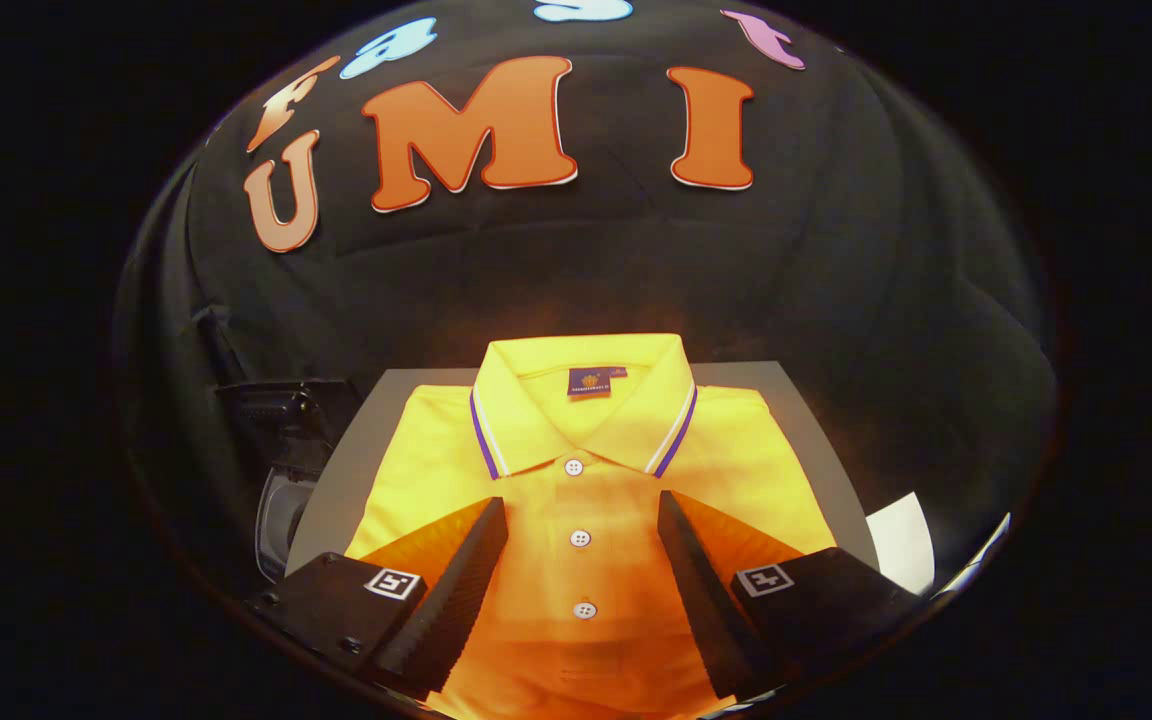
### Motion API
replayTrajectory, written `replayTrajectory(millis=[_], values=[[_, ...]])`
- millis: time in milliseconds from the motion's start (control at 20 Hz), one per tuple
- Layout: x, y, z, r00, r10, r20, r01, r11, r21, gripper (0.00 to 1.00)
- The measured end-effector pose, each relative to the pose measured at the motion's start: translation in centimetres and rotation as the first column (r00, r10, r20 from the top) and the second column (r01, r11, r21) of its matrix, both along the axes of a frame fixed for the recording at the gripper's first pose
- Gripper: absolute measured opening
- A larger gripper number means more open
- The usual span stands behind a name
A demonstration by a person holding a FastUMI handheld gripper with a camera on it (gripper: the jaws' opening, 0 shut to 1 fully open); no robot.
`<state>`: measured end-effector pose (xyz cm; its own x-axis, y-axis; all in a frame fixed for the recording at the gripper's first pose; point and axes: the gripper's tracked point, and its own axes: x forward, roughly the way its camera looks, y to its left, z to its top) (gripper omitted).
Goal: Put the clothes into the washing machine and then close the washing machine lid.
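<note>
Folded yellow polo shirt (pixel 576 470) lies flat on a grey desk (pixel 356 450) against the booth's black cloth wall. The hand-held gripper (pixel 582 515) hovers over it, fingers spread wide either side of the button placket, pinching nothing.

The camera sits on the gripper (pixel 582 512), very near, looking forward and down at a folded shirt (pixel 576 470), lower middle.

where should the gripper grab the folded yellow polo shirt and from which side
Pinch the button placket of the yellow polo shirt, coming straight down from above. It lies folded flat, collar away from the gripper, so its edges offer little to catch. The open fingers already straddle the button line; closing there should probably bunch several layers.
</note>
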<state>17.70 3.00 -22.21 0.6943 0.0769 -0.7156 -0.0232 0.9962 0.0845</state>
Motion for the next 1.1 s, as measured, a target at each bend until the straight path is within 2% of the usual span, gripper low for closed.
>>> replayTrajectory(millis=[100,250,400,500,800,850,1000,1100], values=[[0.1,0.1,-0.3,1.0,-0.021,-0.013,0.021,1.0,0.011,0.99],[-0.1,0.1,-0.5,0.999,0.049,0.015,-0.048,0.997,-0.06,0.98],[-0.1,0.4,-0.8,0.999,0.04,0.006,-0.039,0.998,-0.044,0.93],[-0.3,0.4,-1.0,0.996,0.078,-0.038,-0.08,0.995,-0.063,0.86],[-0.1,0.8,-1.0,0.99,0.098,-0.099,-0.106,0.991,-0.08,0.37],[0.1,0.7,-0.8,0.994,0.077,-0.081,-0.082,0.995,-0.064,0.21],[-0.1,0.7,-0.2,0.999,0.052,-0.016,-0.052,0.999,0.008,0.08],[0.1,0.7,0.6,0.998,-0.004,0.069,-0.003,0.994,0.107,0.08]])
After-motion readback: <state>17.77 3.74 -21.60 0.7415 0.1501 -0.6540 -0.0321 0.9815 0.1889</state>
